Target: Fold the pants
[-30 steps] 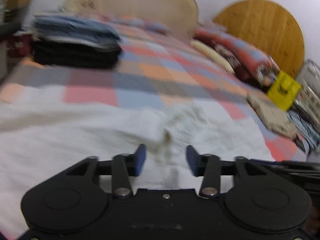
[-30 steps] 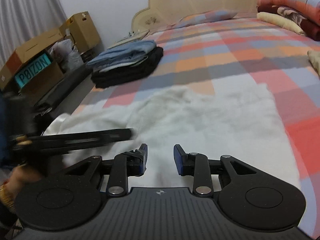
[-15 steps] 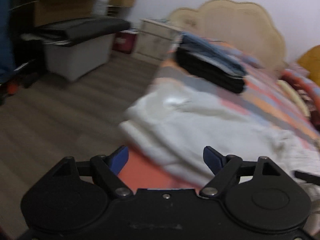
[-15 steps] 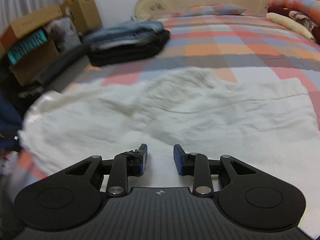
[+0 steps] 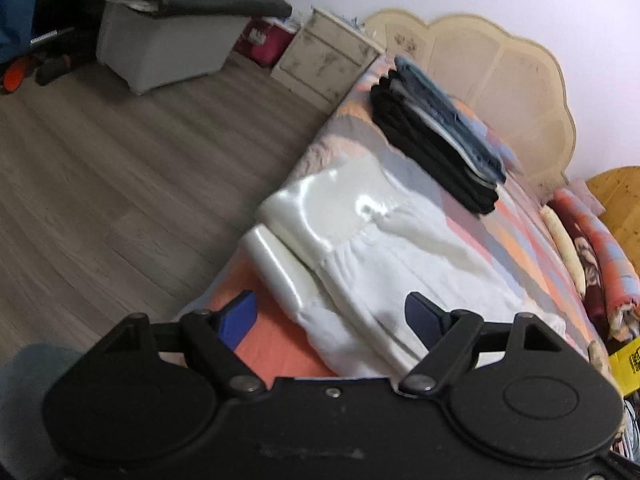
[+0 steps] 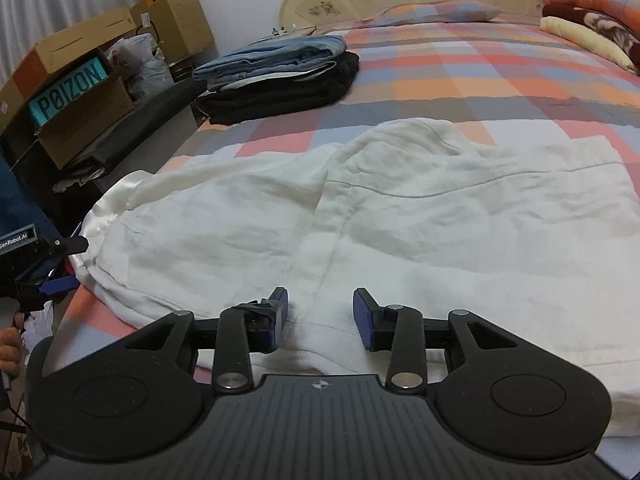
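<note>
White pants (image 6: 360, 216) lie spread across the checked bedspread, waistband at the left bed edge, legs running right. In the left wrist view the shiny waistband (image 5: 332, 216) sits just ahead. My left gripper (image 5: 330, 314) is open wide, its fingers on either side of the waistband corner; it also shows at the far left of the right wrist view (image 6: 68, 264). My right gripper (image 6: 320, 316) is open over the near edge of the pants, with a fold of cloth between its jaws.
A stack of folded dark and blue jeans (image 6: 280, 76) sits on the bed behind the pants. Rolled blankets (image 6: 592, 12) lie at the far right. Cardboard boxes (image 6: 76, 92) and a grey storage bin (image 5: 160, 48) stand on the wood floor left of the bed.
My left gripper swung left from the middle of the pants to the waistband at the bed edge and opened wider. My right gripper moved slightly closer to the pants' near edge.
</note>
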A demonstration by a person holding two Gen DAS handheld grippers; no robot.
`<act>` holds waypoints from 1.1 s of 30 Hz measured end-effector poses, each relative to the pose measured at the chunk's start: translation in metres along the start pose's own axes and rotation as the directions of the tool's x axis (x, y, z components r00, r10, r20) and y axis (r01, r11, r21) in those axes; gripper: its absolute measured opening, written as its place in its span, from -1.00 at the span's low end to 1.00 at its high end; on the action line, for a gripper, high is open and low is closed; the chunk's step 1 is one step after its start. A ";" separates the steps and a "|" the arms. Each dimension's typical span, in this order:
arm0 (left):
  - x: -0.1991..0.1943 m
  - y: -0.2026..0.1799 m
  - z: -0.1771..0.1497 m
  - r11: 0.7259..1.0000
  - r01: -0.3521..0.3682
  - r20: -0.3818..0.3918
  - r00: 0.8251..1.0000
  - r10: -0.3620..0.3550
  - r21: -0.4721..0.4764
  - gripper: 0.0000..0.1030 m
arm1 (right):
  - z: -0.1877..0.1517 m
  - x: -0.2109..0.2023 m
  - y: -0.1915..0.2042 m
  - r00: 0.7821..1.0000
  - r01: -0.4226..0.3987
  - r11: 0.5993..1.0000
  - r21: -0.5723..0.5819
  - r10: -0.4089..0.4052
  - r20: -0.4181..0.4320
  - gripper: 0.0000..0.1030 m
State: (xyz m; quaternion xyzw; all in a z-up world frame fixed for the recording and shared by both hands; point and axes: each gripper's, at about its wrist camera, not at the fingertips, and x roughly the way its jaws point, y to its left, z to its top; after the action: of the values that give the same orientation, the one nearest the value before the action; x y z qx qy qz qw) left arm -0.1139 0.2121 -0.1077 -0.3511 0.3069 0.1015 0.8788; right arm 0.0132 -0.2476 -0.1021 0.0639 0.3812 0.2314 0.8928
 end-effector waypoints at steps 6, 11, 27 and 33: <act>0.016 -0.007 0.007 1.000 0.017 0.017 1.000 -0.017 -0.006 0.55 | -0.001 0.005 0.003 1.000 0.011 1.000 -0.001 -0.011 -0.005 0.36; 0.032 -0.018 0.014 0.999 -0.017 0.049 0.999 0.015 0.035 0.51 | -0.002 0.006 0.001 1.000 0.014 1.000 0.028 -0.014 -0.014 0.34; -0.021 -0.114 0.029 0.976 0.161 0.202 0.961 -0.188 0.145 -0.77 | 0.001 -0.013 -0.012 0.997 -0.001 0.999 0.032 -0.001 0.073 0.06; -0.018 -0.218 0.003 0.905 0.304 0.108 0.931 -0.349 0.298 -0.76 | 0.000 -0.047 -0.050 0.983 0.025 0.993 0.120 -0.046 0.180 0.06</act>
State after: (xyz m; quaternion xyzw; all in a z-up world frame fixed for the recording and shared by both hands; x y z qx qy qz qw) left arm -0.0408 0.0554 0.0261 -0.2623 0.1838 -0.0635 0.9452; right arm 0.0033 -0.3131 -0.0857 0.1301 0.3119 0.1859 0.9226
